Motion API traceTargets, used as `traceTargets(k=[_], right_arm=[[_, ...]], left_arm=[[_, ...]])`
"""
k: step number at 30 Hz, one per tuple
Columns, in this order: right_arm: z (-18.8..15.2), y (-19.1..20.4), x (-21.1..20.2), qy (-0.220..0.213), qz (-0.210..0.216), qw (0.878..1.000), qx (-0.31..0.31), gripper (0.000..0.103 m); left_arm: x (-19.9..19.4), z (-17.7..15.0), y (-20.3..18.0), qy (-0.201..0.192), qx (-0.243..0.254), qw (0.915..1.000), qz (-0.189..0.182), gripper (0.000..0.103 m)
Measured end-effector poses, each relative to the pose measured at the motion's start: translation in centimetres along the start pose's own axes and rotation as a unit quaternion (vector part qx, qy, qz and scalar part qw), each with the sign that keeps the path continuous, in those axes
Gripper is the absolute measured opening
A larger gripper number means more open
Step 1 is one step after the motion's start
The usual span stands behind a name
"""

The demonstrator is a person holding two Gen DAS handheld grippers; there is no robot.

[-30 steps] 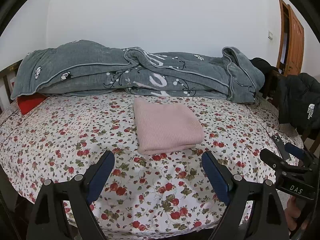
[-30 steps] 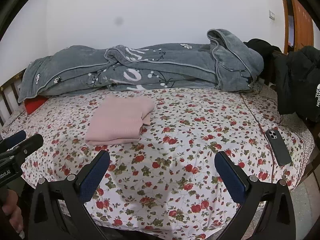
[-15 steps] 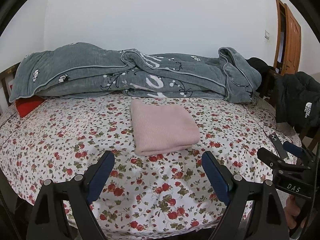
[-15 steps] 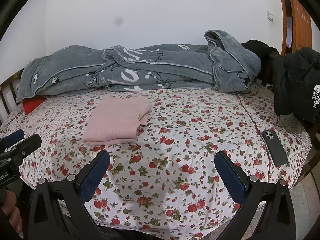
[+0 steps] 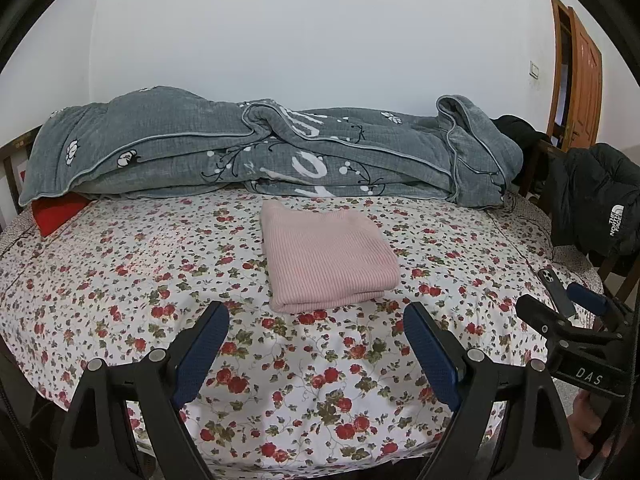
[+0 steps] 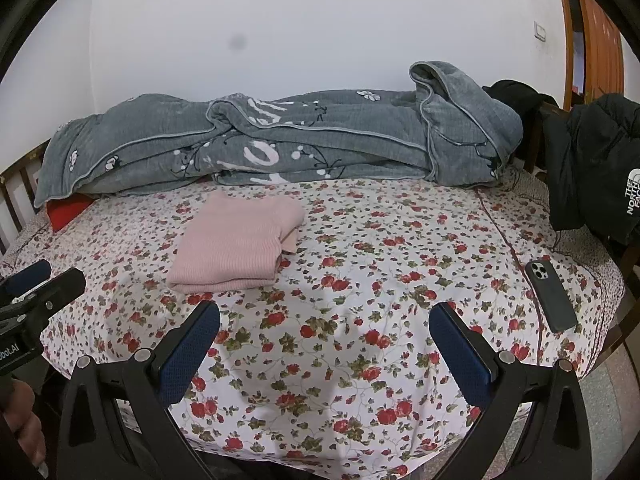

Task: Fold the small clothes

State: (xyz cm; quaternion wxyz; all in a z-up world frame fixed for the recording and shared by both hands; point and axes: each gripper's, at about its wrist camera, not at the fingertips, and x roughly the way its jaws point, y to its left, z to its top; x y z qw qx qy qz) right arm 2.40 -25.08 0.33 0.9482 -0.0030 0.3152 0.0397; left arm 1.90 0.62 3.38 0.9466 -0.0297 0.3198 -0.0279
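Note:
A pink knit garment (image 5: pixel 326 256) lies folded into a neat rectangle on the floral bedsheet (image 5: pixel 120 272), ahead of my left gripper (image 5: pixel 316 344). It also shows in the right wrist view (image 6: pixel 236 246), ahead and to the left. My left gripper is open and empty, held above the bed's near edge. My right gripper (image 6: pixel 324 344) is open and empty too, over the sheet to the right of the garment. Each gripper shows at the edge of the other's view.
A rolled grey quilt (image 5: pixel 256 156) lies along the back of the bed by the wall. A red item (image 5: pixel 56 212) peeks out at the left. A phone (image 6: pixel 550 296) lies on the sheet at the right. A black jacket (image 6: pixel 596 176) hangs on a chair beside the bed.
Both grippers have drawn back slightly from the bed and tilted a little; the folded garment has not moved. Both stay open.

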Motion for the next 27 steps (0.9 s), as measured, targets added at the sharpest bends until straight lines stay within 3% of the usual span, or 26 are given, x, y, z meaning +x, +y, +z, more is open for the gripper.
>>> traceTargets(k=[27], right_arm=[[0.71, 0.85, -0.75, -0.006, 0.001, 1.0, -0.004, 0.102]], left_arm=[[-0.04, 0.12, 0.07, 0.0, -0.002, 1.0, 0.001, 0.09]])
